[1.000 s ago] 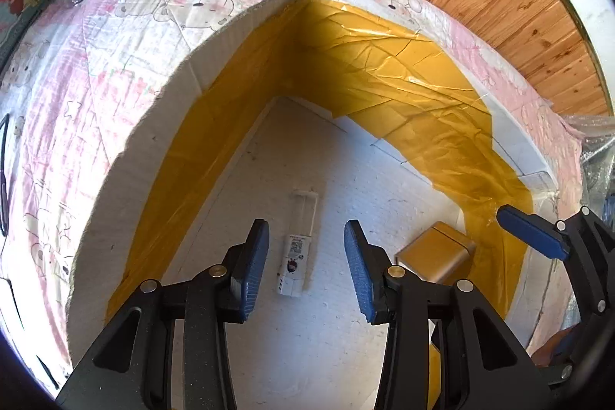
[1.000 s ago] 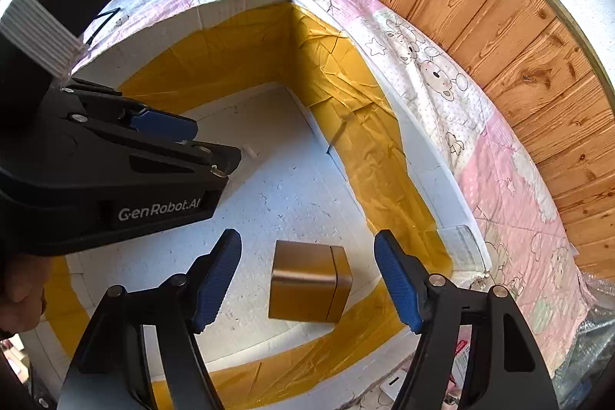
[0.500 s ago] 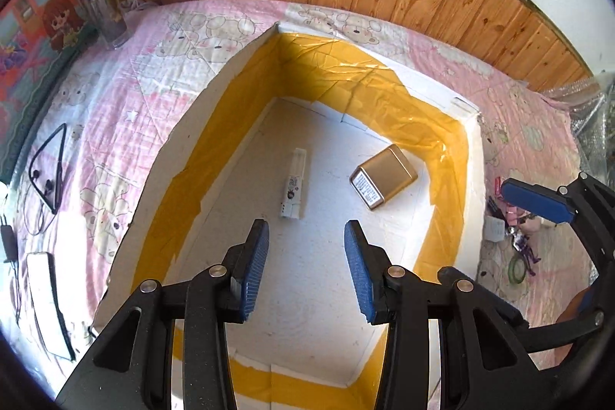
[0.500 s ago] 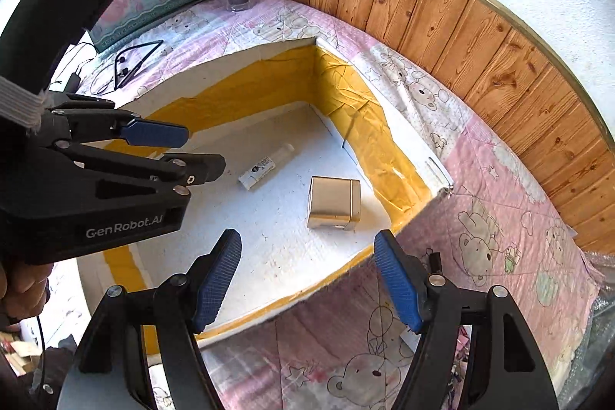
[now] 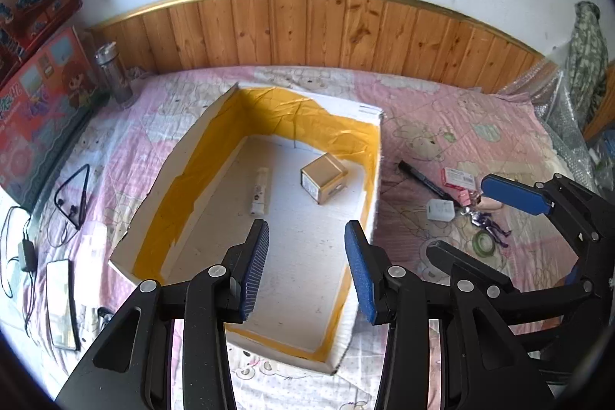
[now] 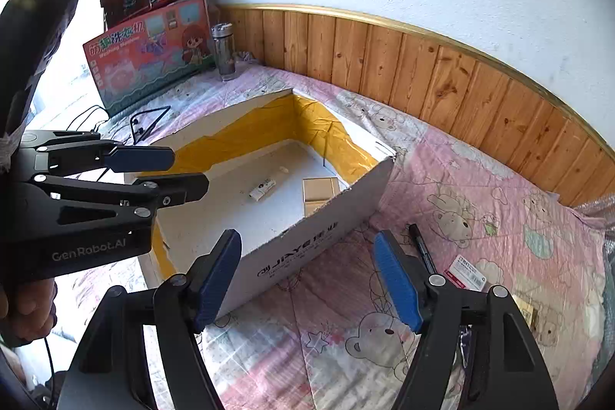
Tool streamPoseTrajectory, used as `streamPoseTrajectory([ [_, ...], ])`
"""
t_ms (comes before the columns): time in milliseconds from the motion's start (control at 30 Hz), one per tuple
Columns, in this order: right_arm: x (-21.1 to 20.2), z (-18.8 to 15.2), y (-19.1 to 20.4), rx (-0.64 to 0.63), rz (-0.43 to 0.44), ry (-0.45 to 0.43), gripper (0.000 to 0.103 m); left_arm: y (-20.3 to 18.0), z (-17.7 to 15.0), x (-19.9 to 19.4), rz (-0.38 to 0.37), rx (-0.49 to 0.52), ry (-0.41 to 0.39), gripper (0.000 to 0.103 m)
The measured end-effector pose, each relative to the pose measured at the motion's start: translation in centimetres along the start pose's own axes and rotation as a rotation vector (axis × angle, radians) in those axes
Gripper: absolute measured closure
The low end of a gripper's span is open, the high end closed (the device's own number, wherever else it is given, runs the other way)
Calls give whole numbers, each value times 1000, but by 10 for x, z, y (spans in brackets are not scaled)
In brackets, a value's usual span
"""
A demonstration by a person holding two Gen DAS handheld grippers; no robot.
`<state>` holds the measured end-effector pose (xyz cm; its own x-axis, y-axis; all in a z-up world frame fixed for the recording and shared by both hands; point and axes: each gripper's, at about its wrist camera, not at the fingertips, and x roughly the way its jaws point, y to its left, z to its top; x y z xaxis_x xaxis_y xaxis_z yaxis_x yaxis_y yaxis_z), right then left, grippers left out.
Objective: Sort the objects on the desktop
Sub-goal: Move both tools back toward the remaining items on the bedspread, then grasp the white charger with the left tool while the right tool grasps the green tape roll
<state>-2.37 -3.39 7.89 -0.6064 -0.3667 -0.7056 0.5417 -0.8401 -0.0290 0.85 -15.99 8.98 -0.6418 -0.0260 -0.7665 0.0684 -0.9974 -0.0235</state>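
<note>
A white box lined with yellow tape (image 5: 369, 191) (image 6: 307, 241) sits on the pink bear-print cloth. Inside it lie a gold box (image 5: 324, 177) (image 6: 320, 190) and a small white tube (image 5: 260, 191) (image 6: 262, 190). My left gripper (image 5: 305, 269) is open and empty, held above the box's near end; it also shows in the right wrist view (image 6: 169, 171). My right gripper (image 6: 307, 279) is open and empty, above the cloth just right of the box. A black marker (image 5: 424, 179) (image 6: 422, 248), a red-and-white packet (image 5: 457, 177) (image 6: 465, 271), a white charger (image 5: 440, 209), a purple figure (image 5: 490, 223) and a green tape ring (image 5: 483, 244) lie on the cloth right of the box.
Toy boxes (image 6: 146, 52) and a glass bottle (image 5: 113, 73) (image 6: 224, 50) stand at the far left by the wooden wall panel. Black cables (image 5: 73, 195), an adapter (image 5: 26, 252) and a phone (image 5: 61, 302) lie on the cloth left of the box. Bubble wrap (image 5: 557, 102) lies at the far right.
Both grippers have pulled up and back out of the box, so the whole box and cloth now show. The gold box and the tube stay inside. Both grippers stay open.
</note>
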Motion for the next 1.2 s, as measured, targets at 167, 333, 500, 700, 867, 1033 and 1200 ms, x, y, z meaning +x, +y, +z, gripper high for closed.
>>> streamPoseTrajectory([
  [167, -24, -32, -22, 101, -28, -40, 30, -38, -15, -14, -41, 65, -44, 57],
  [333, -43, -69, -57, 202, -73, -51, 30, -80, -29, -9, -122, 105, -18, 57],
  [500, -43, -114, -107, 321, -130, 4, 35, -120, -41, 16, -198, 126, 56, 57],
  [700, -12, -162, -151, 445, -127, 116, 43, -160, -53, 66, -248, 157, 163, 57],
  [867, 24, -180, -157, 454, -128, 180, 43, -175, -55, 112, -245, 159, 232, 57],
  [1033, 60, -187, -164, 444, -165, 234, 42, -178, -35, 156, -227, 147, 247, 53],
  [1200, 80, -183, -164, 360, -218, 223, 31, -185, -14, 199, -249, 151, 268, 50],
])
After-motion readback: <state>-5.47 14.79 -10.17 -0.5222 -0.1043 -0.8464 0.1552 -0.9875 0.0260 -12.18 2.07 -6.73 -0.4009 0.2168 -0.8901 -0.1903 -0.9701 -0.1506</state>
